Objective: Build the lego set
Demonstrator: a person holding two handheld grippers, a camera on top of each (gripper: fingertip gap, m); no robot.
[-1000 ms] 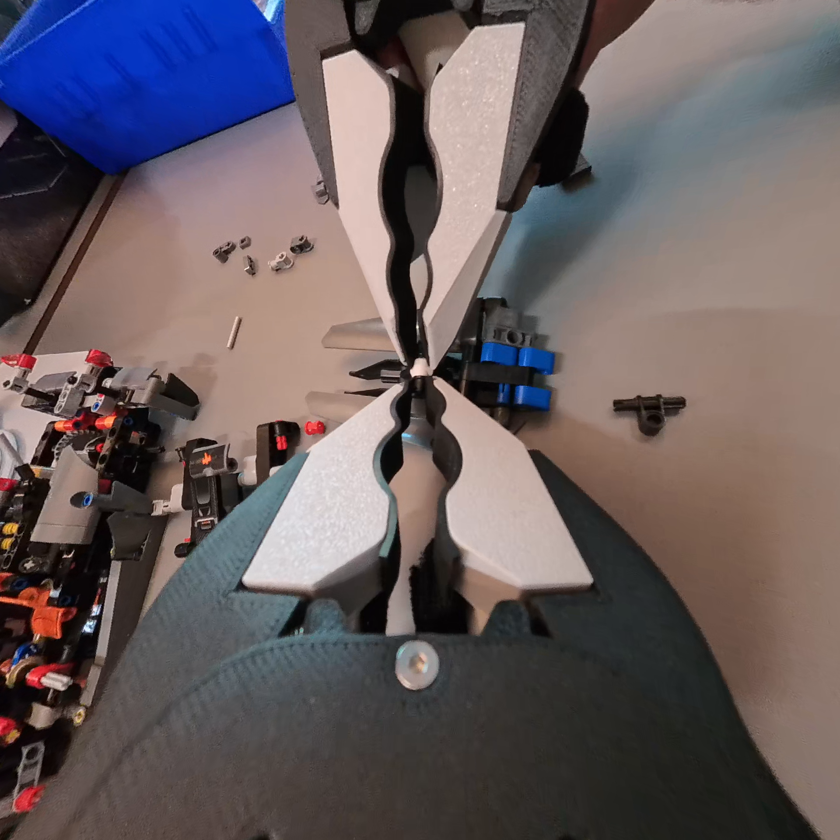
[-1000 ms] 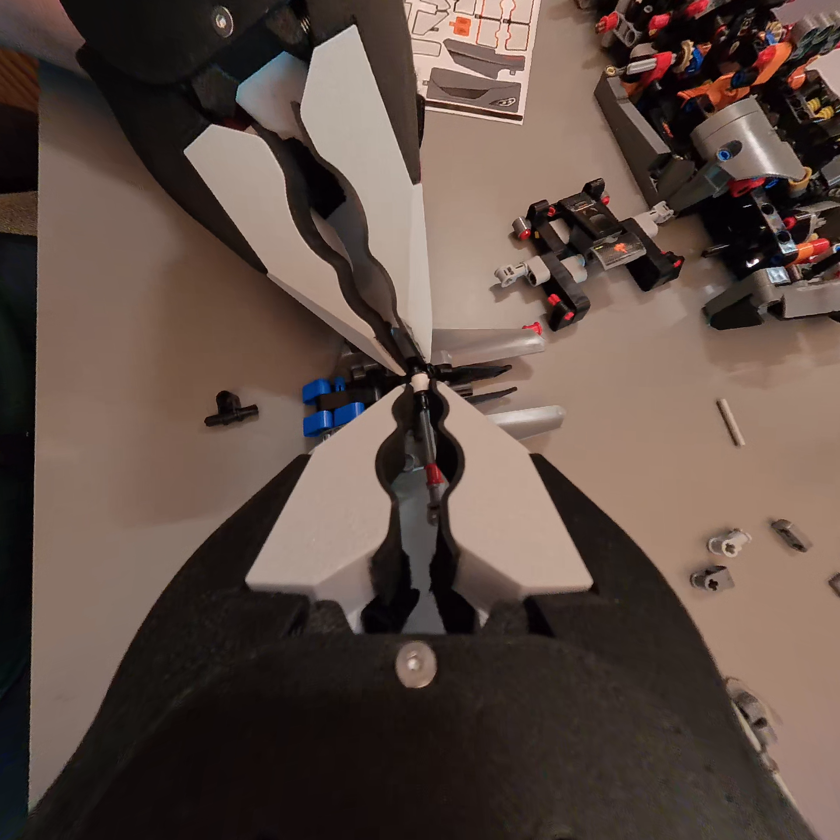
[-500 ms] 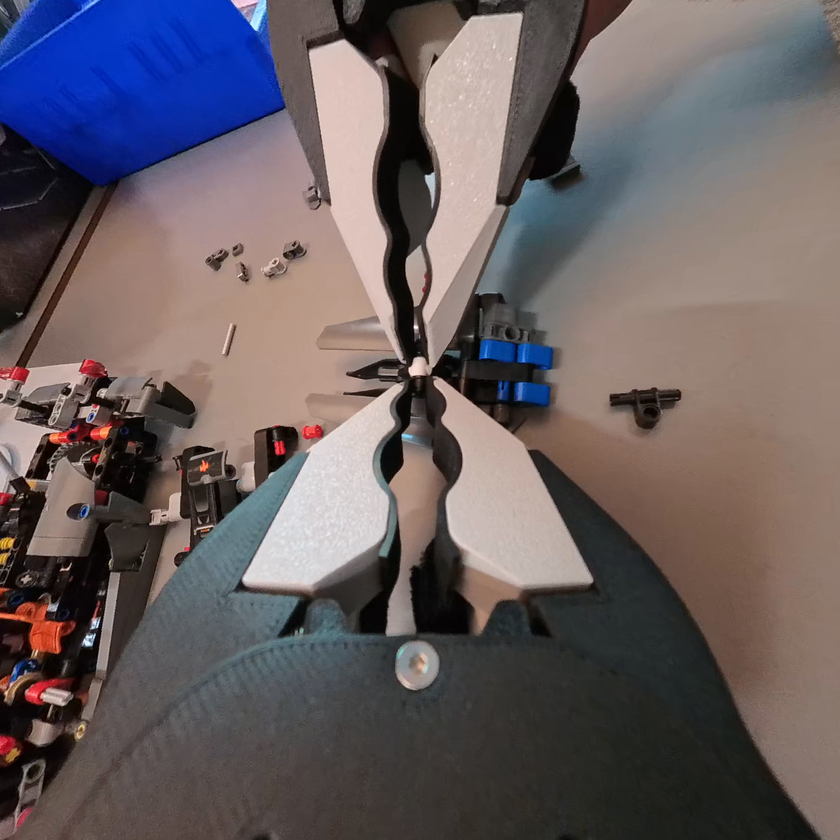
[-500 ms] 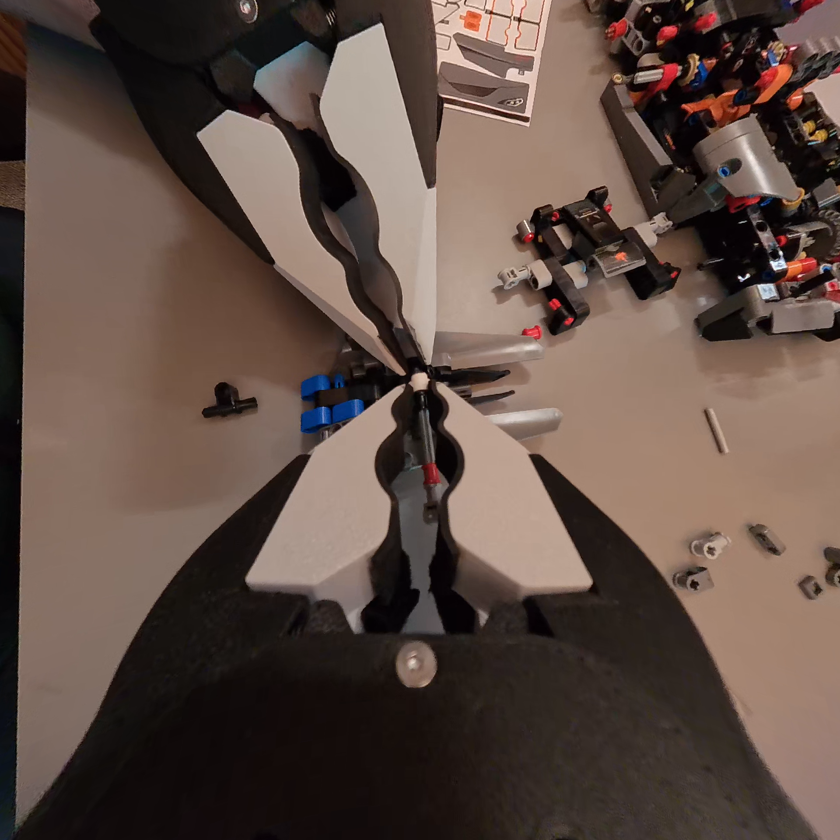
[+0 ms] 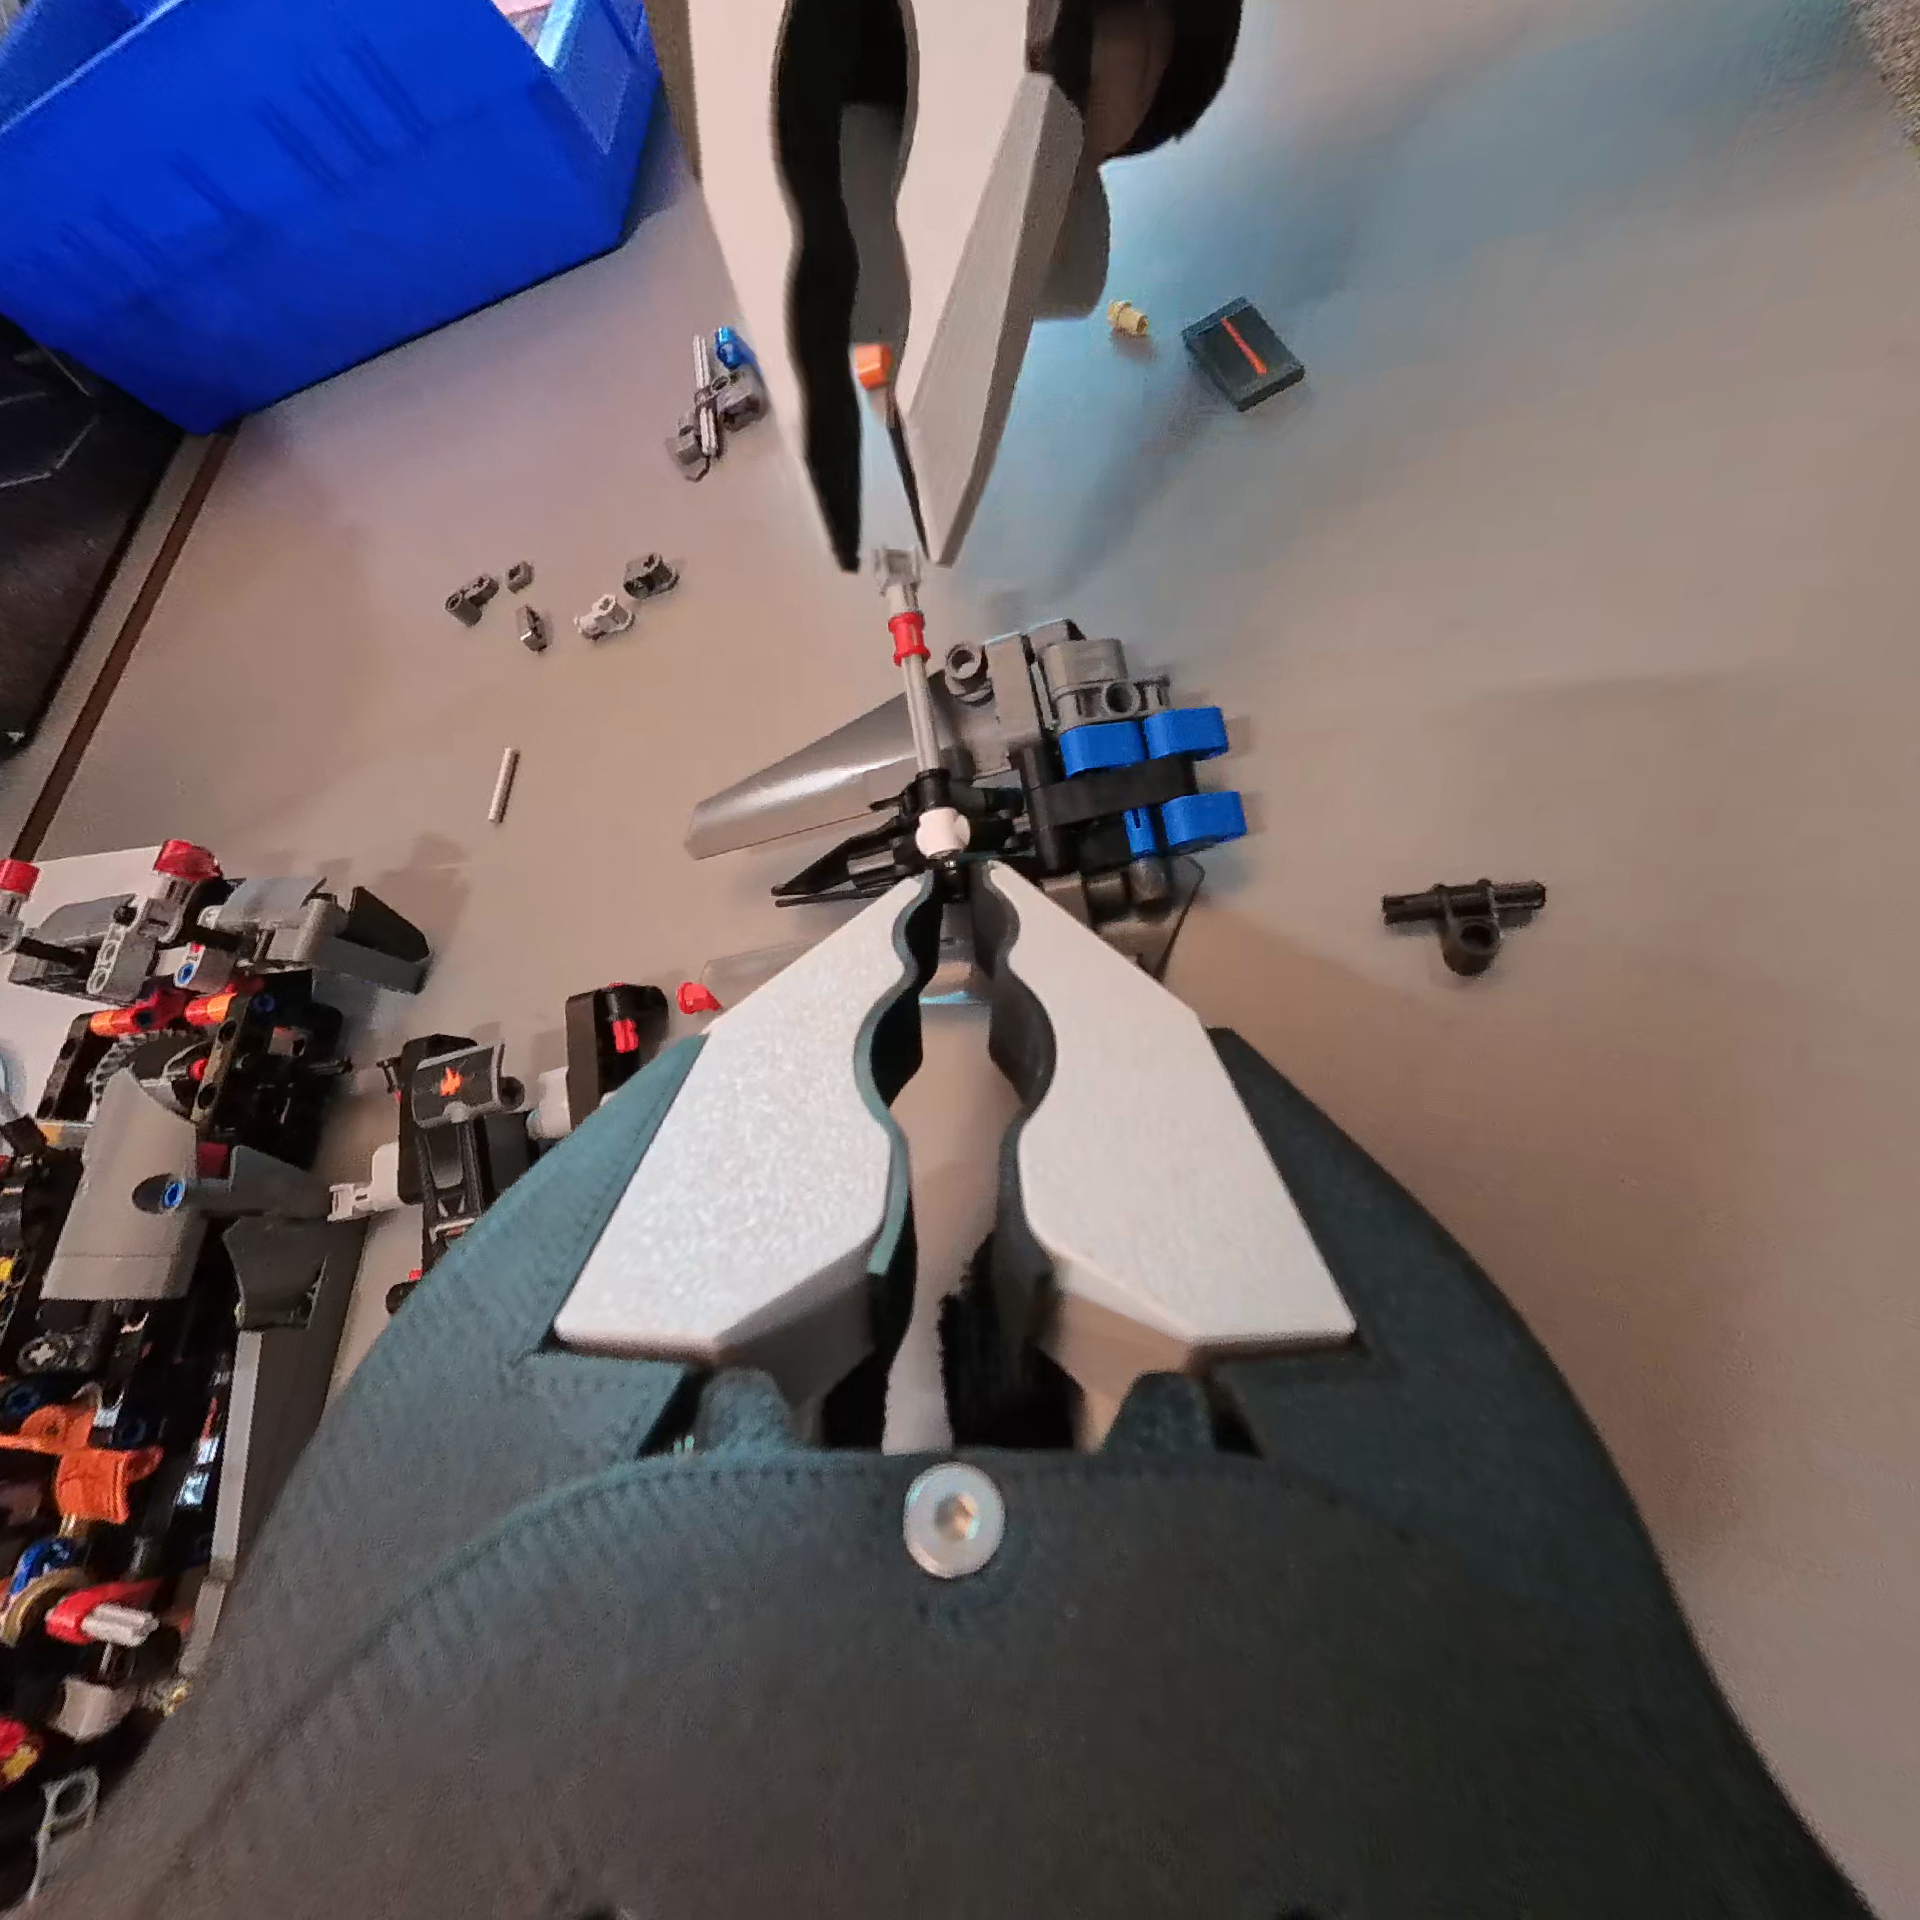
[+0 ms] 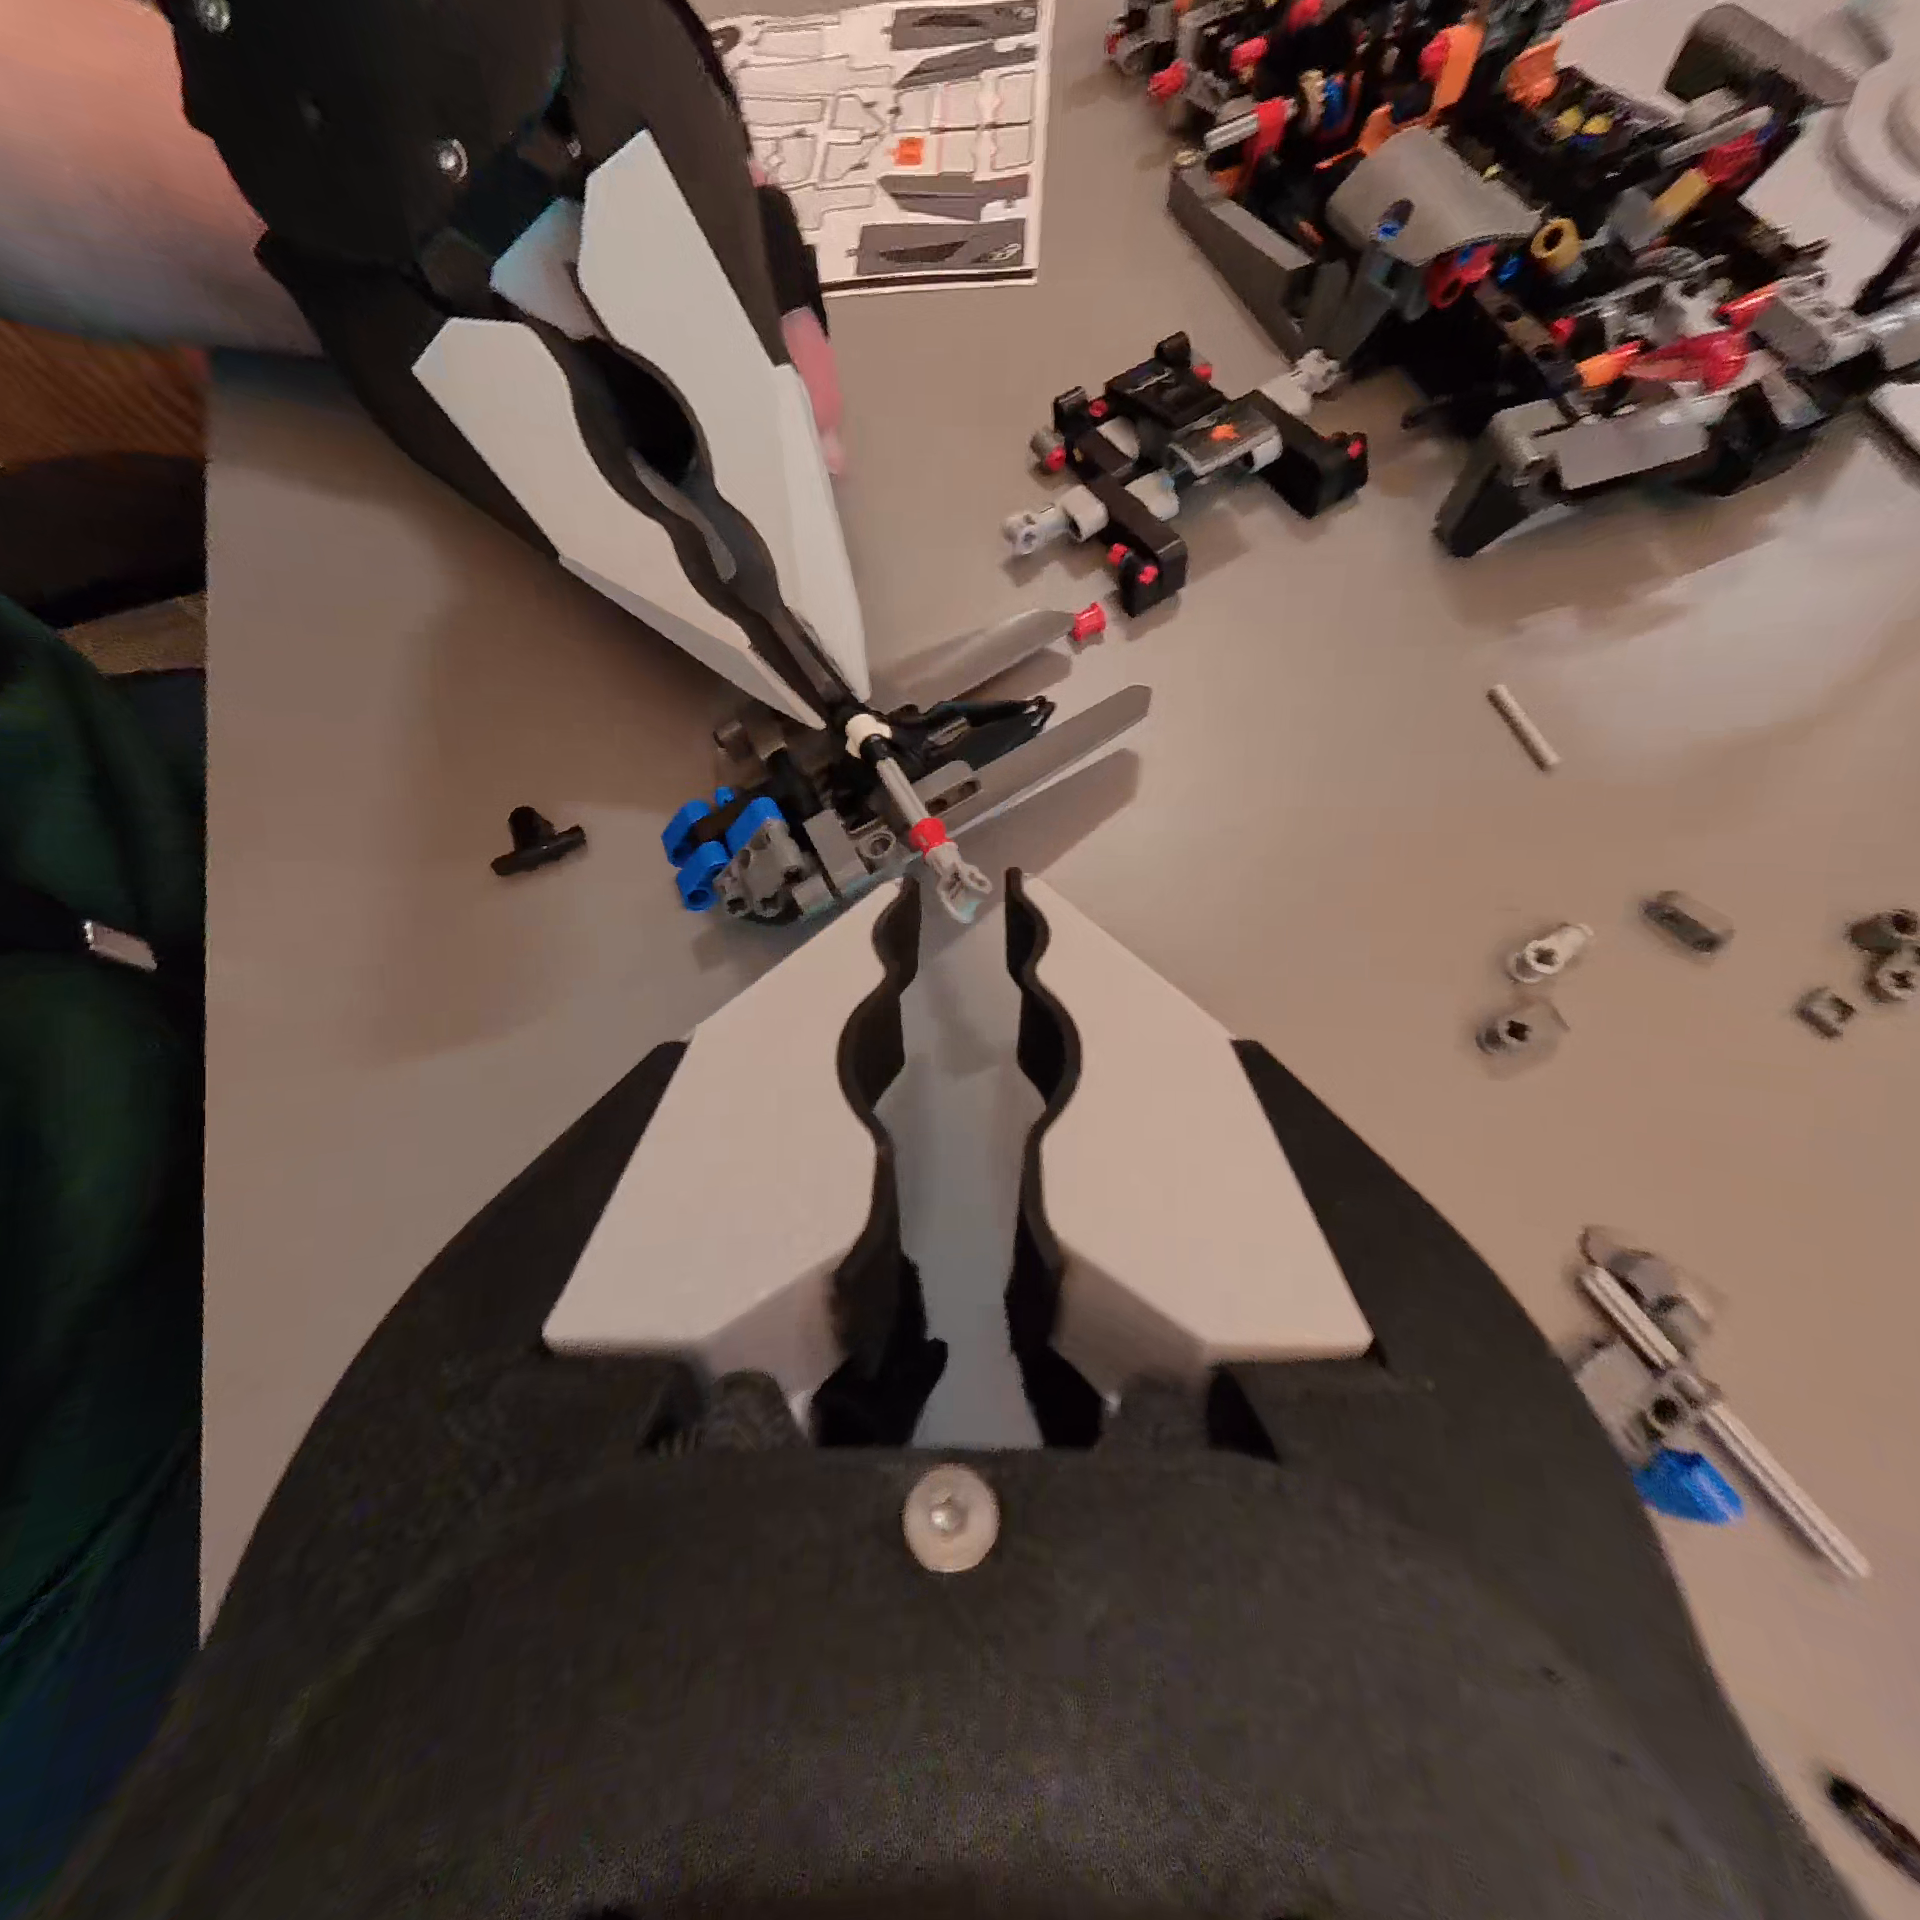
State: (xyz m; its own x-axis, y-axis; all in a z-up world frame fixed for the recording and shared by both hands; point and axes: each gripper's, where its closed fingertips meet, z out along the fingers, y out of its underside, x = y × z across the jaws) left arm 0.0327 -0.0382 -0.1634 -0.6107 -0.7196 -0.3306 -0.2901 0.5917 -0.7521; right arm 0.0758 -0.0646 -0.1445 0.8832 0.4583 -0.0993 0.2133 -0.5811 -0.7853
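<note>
**Left hand-held gripper pinches the sub-build; right one open just off the axle**

In the left wrist view, the left hand-held gripper [image 5: 951, 883] is closed at its tips on the black end of a small sub-build [image 5: 1039, 769], just below a white bush [image 5: 942, 828]. The sub-build, with grey panels and blue connectors [image 5: 1153, 769], sits at the centre of the frame on the grey worktop [image 5: 1558, 623]. A thin grey axle [image 5: 914, 686] with a red collar sticks up from it.

In the right wrist view, the right hand-held gripper [image 6: 961, 883] is open, its fingers apart with nothing between them; the axle's free end lies just above the tips.

A black pin connector [image 5: 1465, 914] lies to the right of the sub-build. The large car model [image 6: 1558, 239] fills the upper right of the right wrist view, with a black-and-grey module [image 6: 1184, 457] beside it and a sticker sheet [image 6: 904, 135] at the top. A blue bin [image 5: 291, 187] sits at the upper left of the left wrist view.
</note>
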